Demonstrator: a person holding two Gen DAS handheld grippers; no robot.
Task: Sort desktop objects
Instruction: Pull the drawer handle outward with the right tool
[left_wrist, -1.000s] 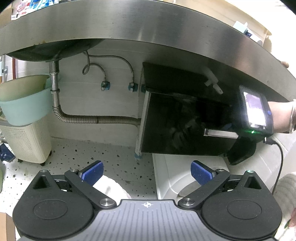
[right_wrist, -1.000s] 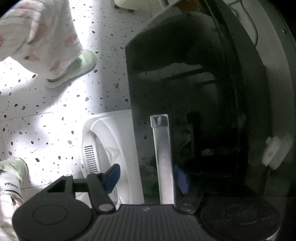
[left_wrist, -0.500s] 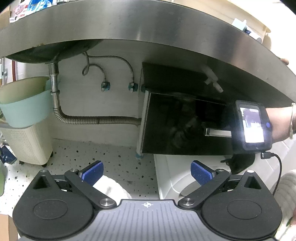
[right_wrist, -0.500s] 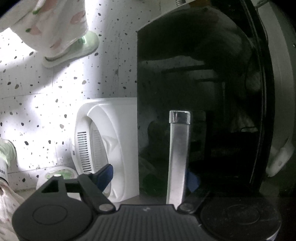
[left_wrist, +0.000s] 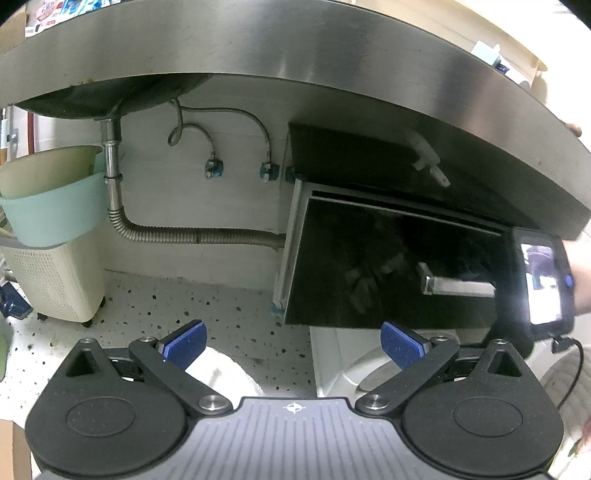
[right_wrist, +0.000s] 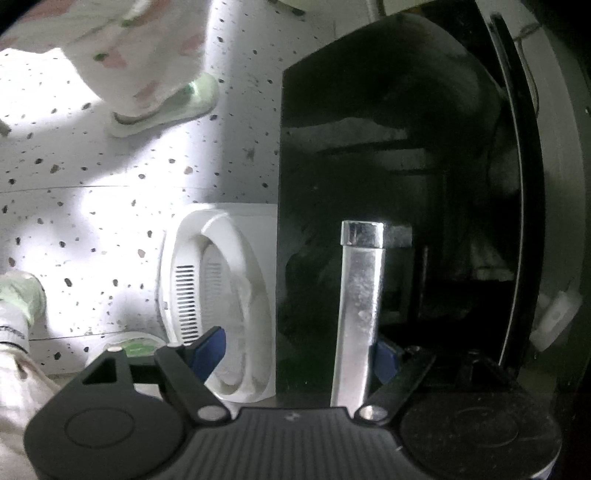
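- The right gripper (right_wrist: 299, 350), which a second earlier pinched the metal handle (right_wrist: 358, 314), stood spread, handle at twelve o'clock between its pads, released.
- The black drawer front (left_wrist: 388, 266) hung ajar.
- The left gripper (left_wrist: 291, 341) stayed spread, empty.
- No desktop objects showed; sorting likely awaited.

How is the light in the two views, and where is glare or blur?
Left wrist view: even light, sharp; fisheye bends the steel counter edge; the small screen glows. Right wrist view: glare washes out the speckled floor, the glossy black cabinet door stays dark with reflections, and the patterned trouser leg is blurred.
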